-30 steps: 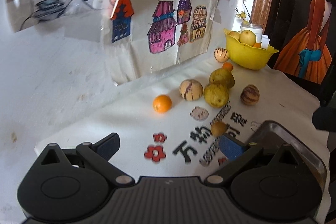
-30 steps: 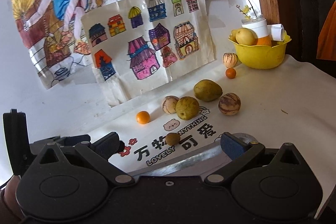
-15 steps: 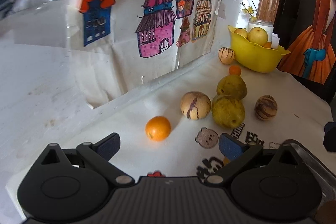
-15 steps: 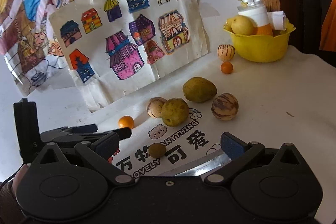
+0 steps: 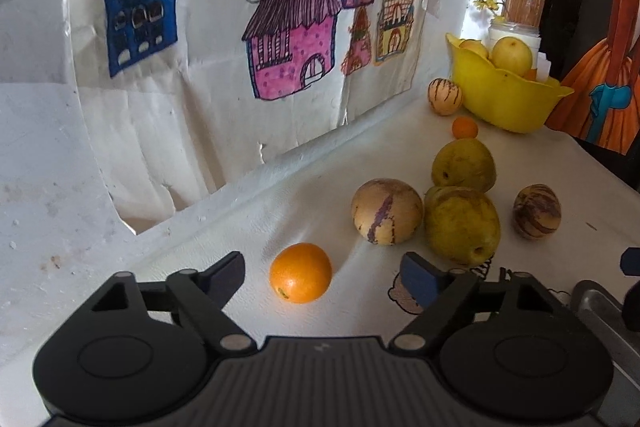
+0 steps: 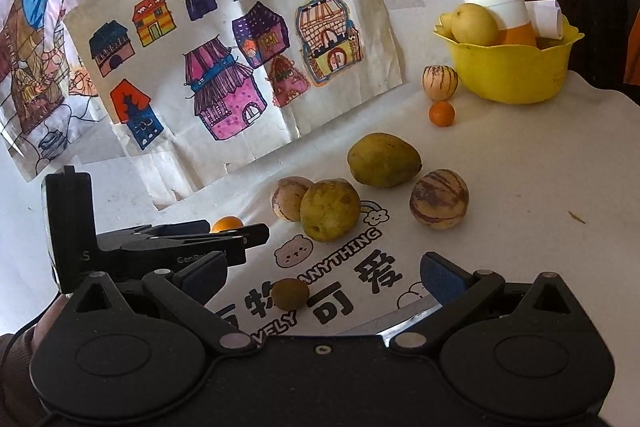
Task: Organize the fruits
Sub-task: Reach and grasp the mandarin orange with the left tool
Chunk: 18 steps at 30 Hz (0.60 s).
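My left gripper (image 5: 324, 273) is open, its jaws on either side of a small orange (image 5: 301, 272) on the white table; it does not touch it. Behind lie a striped melon-pear (image 5: 386, 211), two green-yellow fruits (image 5: 462, 224) (image 5: 464, 165) and a darker striped fruit (image 5: 537, 211). My right gripper (image 6: 324, 277) is open and empty, with a small brown fruit (image 6: 290, 293) between its jaws on the printed cloth. The left gripper (image 6: 176, 239) shows at the left of the right wrist view. A yellow bowl (image 5: 504, 99) holding fruit stands at the back right.
A striped fruit (image 5: 444, 96) and a small orange (image 5: 465, 127) lie beside the bowl. A metal tray edge (image 5: 600, 311) is at the lower right. A wall with children's drawings (image 5: 292, 47) runs close along the left. A white jar (image 6: 496, 3) stands behind the bowl.
My left gripper has moved forward and down to the small orange, which now sits between its open jaws. My right gripper has edged forward over the small brown fruit.
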{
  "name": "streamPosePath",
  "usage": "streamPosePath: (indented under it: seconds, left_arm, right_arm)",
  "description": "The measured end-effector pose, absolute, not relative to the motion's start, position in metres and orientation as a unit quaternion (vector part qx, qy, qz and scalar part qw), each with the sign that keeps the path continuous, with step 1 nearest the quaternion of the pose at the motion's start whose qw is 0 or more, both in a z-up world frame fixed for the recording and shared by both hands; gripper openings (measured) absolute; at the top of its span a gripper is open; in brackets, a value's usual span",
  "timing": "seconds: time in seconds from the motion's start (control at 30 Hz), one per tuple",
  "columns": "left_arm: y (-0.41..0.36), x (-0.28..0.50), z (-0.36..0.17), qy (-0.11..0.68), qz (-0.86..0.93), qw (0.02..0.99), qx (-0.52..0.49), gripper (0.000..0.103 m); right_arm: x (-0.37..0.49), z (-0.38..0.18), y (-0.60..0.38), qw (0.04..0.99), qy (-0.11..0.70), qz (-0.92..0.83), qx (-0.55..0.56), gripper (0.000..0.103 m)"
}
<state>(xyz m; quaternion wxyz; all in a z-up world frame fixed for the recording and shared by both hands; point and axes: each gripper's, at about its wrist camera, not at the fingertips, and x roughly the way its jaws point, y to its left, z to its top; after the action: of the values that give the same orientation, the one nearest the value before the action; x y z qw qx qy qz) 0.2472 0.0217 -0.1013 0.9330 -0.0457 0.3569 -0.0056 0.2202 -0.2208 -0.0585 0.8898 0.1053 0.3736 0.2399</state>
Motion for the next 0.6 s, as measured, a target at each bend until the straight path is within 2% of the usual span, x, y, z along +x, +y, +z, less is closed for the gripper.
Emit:
streamPosePath:
  seconds: [0.13,0.17,0.3,0.37,0.6]
  left_arm:
    - [0.021,0.252,-0.106,0.362,-0.007,0.931,-0.043,0.073]
    - [0.021,0.253,-0.107,0.364,-0.007,0.93,-0.044,0.067]
    - [0.023,0.257,-0.107,0.363,0.0,0.931,-0.046,0.052]
    - [0.024,0.258,-0.108,0.364,0.003,0.931,-0.044,0.036]
    - [0.03,0.256,-0.108,0.359,0.01,0.932,-0.047,0.035]
  right_arm:
    - [0.223,-0.058,-0.22,0.89,0.373,0.242,0.104,0.103]
    - [0.224,-0.058,-0.22,0.89,0.373,0.242,0.103,0.103]
    - [0.231,-0.057,-0.213,0.889,0.375,0.247,0.091,0.103]
    - [0.235,-0.057,-0.206,0.887,0.377,0.253,0.083,0.103]
    - [0.261,-0.06,-0.18,0.883,0.381,0.27,0.052,0.103]
